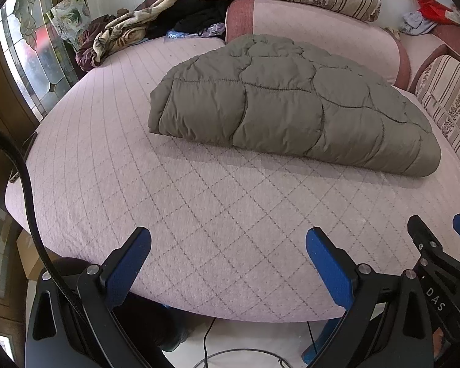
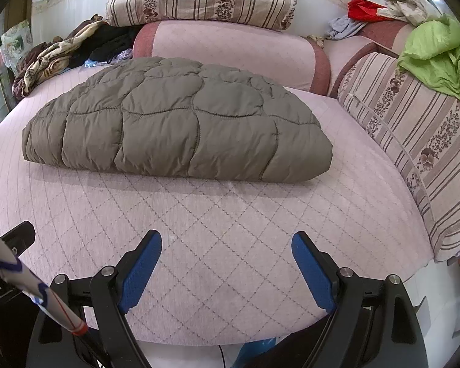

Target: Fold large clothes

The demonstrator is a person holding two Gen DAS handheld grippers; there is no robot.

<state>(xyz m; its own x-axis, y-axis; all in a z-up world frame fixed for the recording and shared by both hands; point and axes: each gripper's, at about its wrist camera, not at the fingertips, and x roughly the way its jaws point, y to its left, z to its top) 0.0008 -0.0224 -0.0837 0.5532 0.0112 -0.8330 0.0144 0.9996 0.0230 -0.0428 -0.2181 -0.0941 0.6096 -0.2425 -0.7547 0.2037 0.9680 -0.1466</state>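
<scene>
We hold the left gripper (image 1: 228, 242) and right gripper (image 2: 227, 245) spread and empty over the pink quilted mattress (image 2: 230, 230) edge — well apart from the puffy olive-grey quilted jacket (image 2: 174, 128), which lies folded mid-bed, likely finished.

bare mattress (image 2: 230, 230) ahead, folded jacket (image 2: 174, 128) beyond

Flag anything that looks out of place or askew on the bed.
The grey quilted coat lies folded and tidy. Only the far edge is cluttered: crumpled clothes at the back left and a green garment dumped on the striped cushion.
</scene>
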